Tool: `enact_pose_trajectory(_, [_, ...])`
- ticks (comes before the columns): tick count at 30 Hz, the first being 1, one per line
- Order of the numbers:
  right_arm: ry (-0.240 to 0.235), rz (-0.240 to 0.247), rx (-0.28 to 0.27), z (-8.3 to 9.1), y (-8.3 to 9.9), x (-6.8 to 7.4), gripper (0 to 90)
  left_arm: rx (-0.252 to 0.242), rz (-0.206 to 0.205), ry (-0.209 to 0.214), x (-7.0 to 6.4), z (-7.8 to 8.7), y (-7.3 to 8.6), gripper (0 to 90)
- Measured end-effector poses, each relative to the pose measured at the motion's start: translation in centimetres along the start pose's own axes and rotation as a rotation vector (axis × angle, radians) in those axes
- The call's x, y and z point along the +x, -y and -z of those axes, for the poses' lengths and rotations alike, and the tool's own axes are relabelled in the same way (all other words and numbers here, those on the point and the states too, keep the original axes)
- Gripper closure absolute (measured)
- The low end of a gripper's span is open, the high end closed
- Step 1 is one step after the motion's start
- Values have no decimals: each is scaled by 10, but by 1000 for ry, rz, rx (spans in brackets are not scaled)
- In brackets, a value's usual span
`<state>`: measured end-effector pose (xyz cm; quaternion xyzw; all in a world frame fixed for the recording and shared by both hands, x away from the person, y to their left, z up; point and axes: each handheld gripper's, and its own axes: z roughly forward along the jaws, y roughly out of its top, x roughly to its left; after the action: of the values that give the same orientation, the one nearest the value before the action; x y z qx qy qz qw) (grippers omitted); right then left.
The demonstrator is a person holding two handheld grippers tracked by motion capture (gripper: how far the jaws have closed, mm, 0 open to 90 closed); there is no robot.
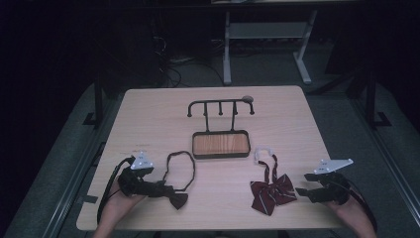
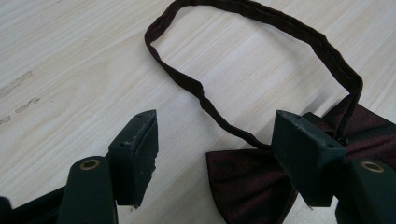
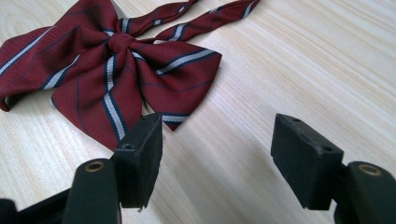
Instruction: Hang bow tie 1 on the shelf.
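Note:
A dark maroon bow tie (image 1: 177, 200) with a looped neck strap (image 1: 180, 170) lies on the table at the near left. My left gripper (image 1: 163, 189) is open right at the bow, and in the left gripper view (image 2: 217, 140) the bow (image 2: 252, 186) and strap (image 2: 205, 100) lie between and beyond its jaws. A red striped bow tie (image 1: 271, 193) with a white-ended strap (image 1: 262, 153) lies at the near right. My right gripper (image 1: 301, 187) is open just right of it; the right gripper view shows that gripper (image 3: 217, 140) with the striped bow (image 3: 107, 70) ahead to the left.
A black hanger stand (image 1: 221, 106) with several pegs rises from a black-rimmed wooden tray (image 1: 221, 155) at the table's middle. A small round object (image 1: 247, 98) sits by the stand's right end. Beyond the table stands a white desk frame (image 1: 267, 44) on the floor.

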<state>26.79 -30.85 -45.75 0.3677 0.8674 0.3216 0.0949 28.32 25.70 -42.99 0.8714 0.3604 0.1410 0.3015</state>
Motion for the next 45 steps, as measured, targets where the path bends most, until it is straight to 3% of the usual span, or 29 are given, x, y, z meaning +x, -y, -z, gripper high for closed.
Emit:
enact_pose_trajectory(16, [0, 57, 4, -1, -11, 13, 323, -15, -32, -10, -3, 3, -2, 319])
enact_pose_trajectory(21, [-34, 93, 15, 1, -30, 21, 326, -29, -38, -7, -6, 5, -3, 319])
enact_pose_trajectory(27, [-29, 127, 35, 1, -47, 30, 326, -43, -48, -12, -6, 8, -3, 320])
enact_pose_trajectory(45, [-44, 148, 78, -4, -74, 28, 344, -52, -57, -6, -7, 8, -4, 320])
